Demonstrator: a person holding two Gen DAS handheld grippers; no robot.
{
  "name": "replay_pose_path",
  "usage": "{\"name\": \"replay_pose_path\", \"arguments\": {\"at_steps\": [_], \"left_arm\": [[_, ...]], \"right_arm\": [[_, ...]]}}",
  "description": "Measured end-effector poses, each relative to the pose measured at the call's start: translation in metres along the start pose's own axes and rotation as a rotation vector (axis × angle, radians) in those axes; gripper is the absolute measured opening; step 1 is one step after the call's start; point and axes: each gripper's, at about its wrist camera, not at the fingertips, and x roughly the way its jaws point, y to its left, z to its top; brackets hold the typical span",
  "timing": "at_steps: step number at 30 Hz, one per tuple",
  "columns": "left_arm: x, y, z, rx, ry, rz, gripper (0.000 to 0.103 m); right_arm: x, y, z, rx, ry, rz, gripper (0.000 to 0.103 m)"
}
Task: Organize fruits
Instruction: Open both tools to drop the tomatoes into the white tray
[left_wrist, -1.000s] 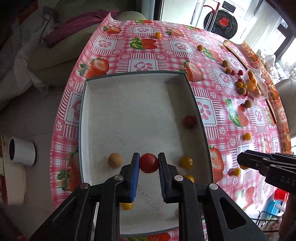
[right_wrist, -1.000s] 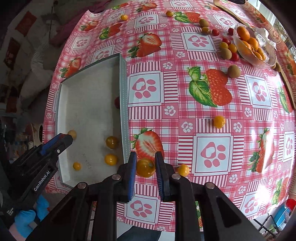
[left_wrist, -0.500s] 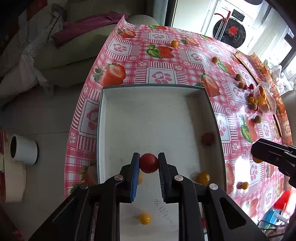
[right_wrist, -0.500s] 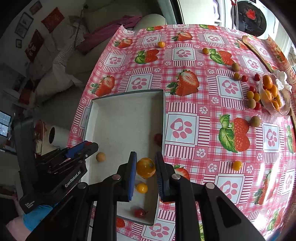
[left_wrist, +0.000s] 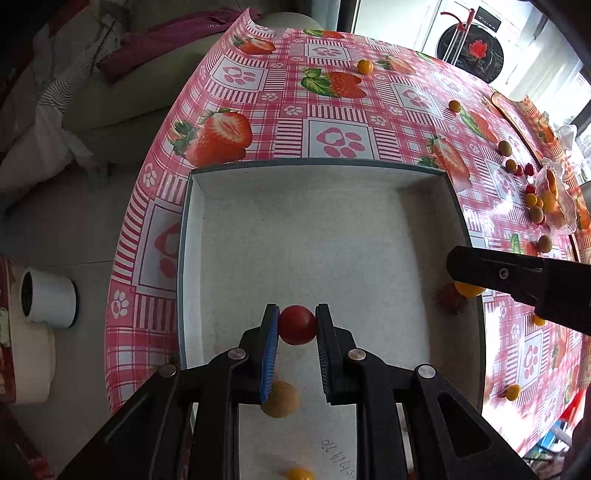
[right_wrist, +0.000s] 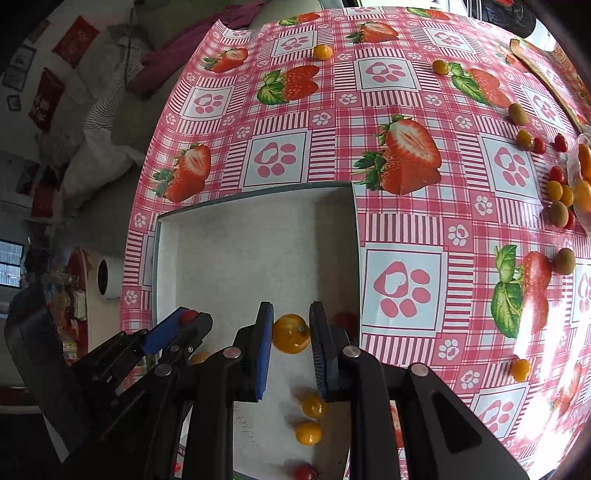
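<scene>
My left gripper (left_wrist: 297, 325) is shut on a red cherry tomato (left_wrist: 297, 325) above the white floor of the grey-rimmed box (left_wrist: 317, 162). My right gripper (right_wrist: 291, 332) is shut on a yellow-orange tomato (right_wrist: 291, 332) over the same box (right_wrist: 258, 192), near its right wall. In the left wrist view the right gripper (left_wrist: 517, 277) comes in from the right with the yellow fruit (left_wrist: 467, 290) under it. In the right wrist view the left gripper (right_wrist: 184, 325) shows at lower left with the red tomato (right_wrist: 190, 315) between its pads. Several small yellow and red fruits (right_wrist: 308, 432) lie in the box.
The box stands on a pink strawberry-print tablecloth (right_wrist: 399, 221) near the table's left edge. Loose fruits (right_wrist: 519, 114) and a glass dish of orange fruit (left_wrist: 554, 199) lie at the far right. A single yellow tomato (right_wrist: 521, 369) sits right of the box. A white pot (left_wrist: 48, 299) stands on the floor.
The right gripper carried the yellow tomato from the tablecloth leftward over the box. The left gripper moved with the red tomato farther along the box floor, a little lower.
</scene>
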Motion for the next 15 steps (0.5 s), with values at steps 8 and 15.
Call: {"name": "replay_pose_path", "arguments": {"at_steps": [8,15], "left_arm": [[0.009,-0.002,-0.004,-0.001,0.027,0.007,0.021],[0.011,-0.004,-0.002,0.003,0.037,0.023,0.022]], "right_arm": [[0.035,0.002,0.011,0.016,0.069,-0.024,0.023],[0.054,-0.004,0.010,0.032,0.112,-0.051,0.023]]}}
